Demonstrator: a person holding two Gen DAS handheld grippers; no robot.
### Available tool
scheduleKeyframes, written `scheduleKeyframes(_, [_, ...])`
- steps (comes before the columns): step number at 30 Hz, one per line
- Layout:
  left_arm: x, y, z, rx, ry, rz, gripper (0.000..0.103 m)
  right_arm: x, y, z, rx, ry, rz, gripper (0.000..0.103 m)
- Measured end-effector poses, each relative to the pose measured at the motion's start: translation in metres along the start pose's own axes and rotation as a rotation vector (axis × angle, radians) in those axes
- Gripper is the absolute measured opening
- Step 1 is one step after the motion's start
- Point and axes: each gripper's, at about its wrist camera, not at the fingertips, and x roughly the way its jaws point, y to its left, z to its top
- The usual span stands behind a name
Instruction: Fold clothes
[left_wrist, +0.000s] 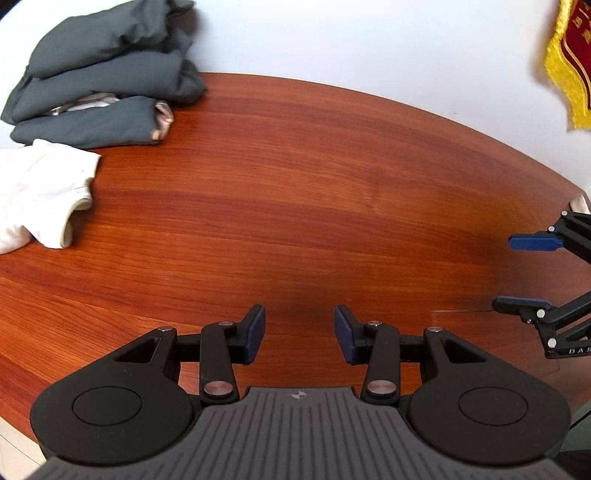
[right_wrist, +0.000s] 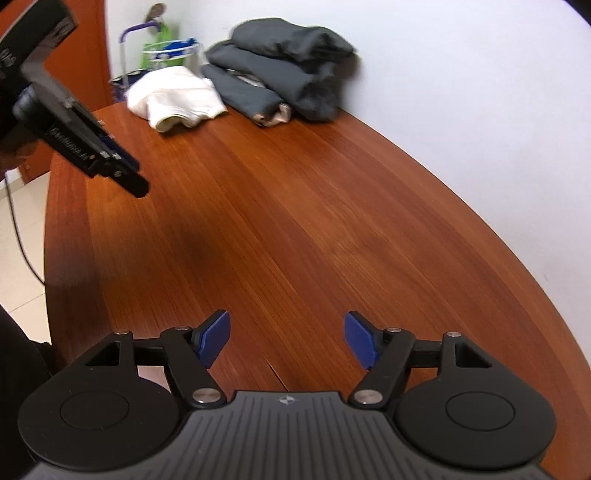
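While both hands hover over it, the reddish wooden counter (left_wrist: 332, 192) lies broad and mostly bare, its curved far edge running along a pale wall (left_wrist: 351, 40). Towards the far end of the counter, against that wall, sits a stack of dark grey folded clothes (left_wrist: 107, 77), several layers deep, with a lighter lining peeping out at the end of the lowest piece. Just beside the stack, on the side nearer the counter's edge, lies a folded white garment (left_wrist: 40, 192), touching or nearly touching the grey pile. Both heaps are well apart from the two grippers.

Seen from the right wrist, a wire basket (right_wrist: 166, 55) with something green and blue stands off the counter behind the white garment, blurred. On the wall to the right in the left wrist view hangs a red pennant (left_wrist: 570, 62) with a yellow fringe.

The left gripper (left_wrist: 300, 332) points down at bare wood, its jaws partly parted with nothing between them. The right gripper (right_wrist: 287, 338) is likewise over bare counter, its blue-padded jaws spread wider and holding nothing. In the left wrist view the right gripper's blue pads show at the right edge, apart and empty.
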Motion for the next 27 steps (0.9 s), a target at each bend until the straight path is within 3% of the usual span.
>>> scheduleKeyframes(2, [0.003,-0.013,-0.004,0.016,-0.001,0.015,0.046,-0.007,-0.008,-0.012,0.040,0.001,-0.020,0.081])
scheduleKeyframes(5, [0.007,-0.031,-0.010,0.023,-0.004,0.047,0.057,-0.014,-0.017,-0.026,0.086,0.002,-0.051,0.089])
scheduleKeyframes(10, [0.020,-0.049,-0.016,0.017,0.012,0.036,0.068,-0.023,-0.029,-0.046,0.190,-0.001,-0.126,0.102])
scheduleKeyframes(21, [0.033,-0.066,-0.020,0.045,0.039,0.037,0.072,-0.023,-0.041,-0.067,0.423,-0.025,-0.215,0.102])
scheduleKeyframes(27, [0.039,-0.067,-0.022,0.046,0.051,0.096,0.075,-0.018,-0.037,-0.070,0.503,-0.024,-0.256,0.102])
